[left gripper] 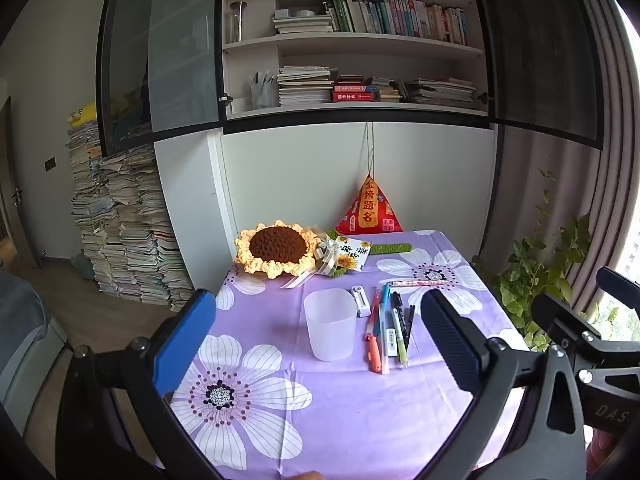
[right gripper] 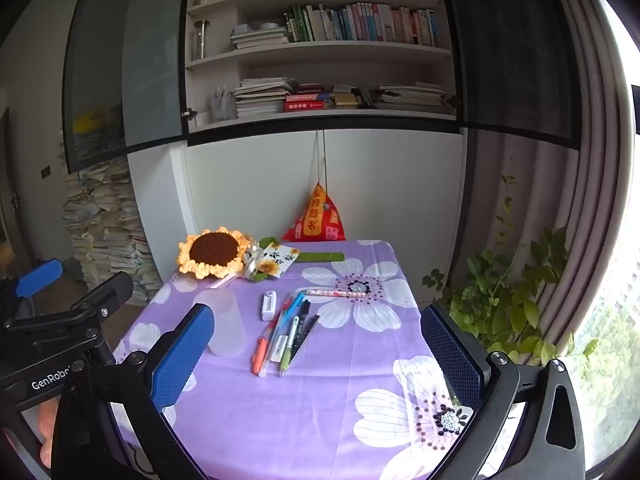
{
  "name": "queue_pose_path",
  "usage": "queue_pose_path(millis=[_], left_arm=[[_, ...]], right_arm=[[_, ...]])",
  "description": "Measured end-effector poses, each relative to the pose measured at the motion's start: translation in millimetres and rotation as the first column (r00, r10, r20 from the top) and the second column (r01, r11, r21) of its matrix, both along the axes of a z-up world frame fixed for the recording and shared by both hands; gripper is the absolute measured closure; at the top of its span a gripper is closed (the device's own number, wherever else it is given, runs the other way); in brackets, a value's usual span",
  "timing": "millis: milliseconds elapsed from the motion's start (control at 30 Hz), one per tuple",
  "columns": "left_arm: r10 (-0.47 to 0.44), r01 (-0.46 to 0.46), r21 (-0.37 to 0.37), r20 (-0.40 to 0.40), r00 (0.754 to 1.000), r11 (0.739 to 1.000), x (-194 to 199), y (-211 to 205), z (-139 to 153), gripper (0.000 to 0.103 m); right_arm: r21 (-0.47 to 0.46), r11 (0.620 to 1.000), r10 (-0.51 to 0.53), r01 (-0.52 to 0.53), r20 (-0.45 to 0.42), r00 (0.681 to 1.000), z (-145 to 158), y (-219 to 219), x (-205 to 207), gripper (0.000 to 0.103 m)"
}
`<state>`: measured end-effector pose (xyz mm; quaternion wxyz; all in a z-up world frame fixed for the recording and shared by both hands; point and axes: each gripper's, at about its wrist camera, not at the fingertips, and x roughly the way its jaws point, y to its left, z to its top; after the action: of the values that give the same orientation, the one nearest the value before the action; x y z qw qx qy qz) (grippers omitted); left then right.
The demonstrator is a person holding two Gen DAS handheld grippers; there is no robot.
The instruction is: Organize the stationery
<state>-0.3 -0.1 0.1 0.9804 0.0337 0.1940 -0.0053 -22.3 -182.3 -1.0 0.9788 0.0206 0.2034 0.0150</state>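
Purple cloth printed with big white flowers is covering the surface (left gripper: 360,400), and the stationery is lying on it in a loose cluster toward the middle. A frosted translucent cup (left gripper: 330,323) is standing upright just left of the pens, not touching them. Beside it a small white correction tape (left gripper: 361,300) is lying flat. The bundle of pens (left gripper: 390,328) is lying side by side, roughly parallel: an orange-capped one on the left, then a blue one, a green-tipped one and black ones, with a small white eraser (left gripper: 391,337) resting among them. A pink patterned pen (left gripper: 416,282) is lying crosswise, apart from the bundle, on the far side.

Both tools are hovering over the near edge of the cloth, tilted slightly downward. The left hand-held gripper (left gripper: 316,344) is standing with its jaws wide apart and gripping nothing; the cup and pens are showing between its fingers, farther off. The right hand-held gripper (right gripper: 316,354) is likewise spread wide with nothing in it, well short of the pens.

At the back of the surface a crocheted sunflower (left gripper: 276,252) with a ribbon and card is lying next to a red triangular pouch (left gripper: 369,210) hanging by a string against the white cabinet. Bookshelves (left gripper: 352,44) are filling the wall above, and a leafy plant (left gripper: 540,272) is standing to the right by the curtain.
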Motion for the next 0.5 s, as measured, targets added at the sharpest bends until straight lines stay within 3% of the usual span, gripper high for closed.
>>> queue_pose_path(millis=[500], left_arm=[[0.002, -0.002, -0.004, -0.009, 1.0, 1.0, 0.9, 0.2, -0.4, 0.001]], right_arm=[[0.002, 1.0, 0.001, -0.001, -0.015, 1.0, -3.7, 0.6, 1.1, 0.0]])
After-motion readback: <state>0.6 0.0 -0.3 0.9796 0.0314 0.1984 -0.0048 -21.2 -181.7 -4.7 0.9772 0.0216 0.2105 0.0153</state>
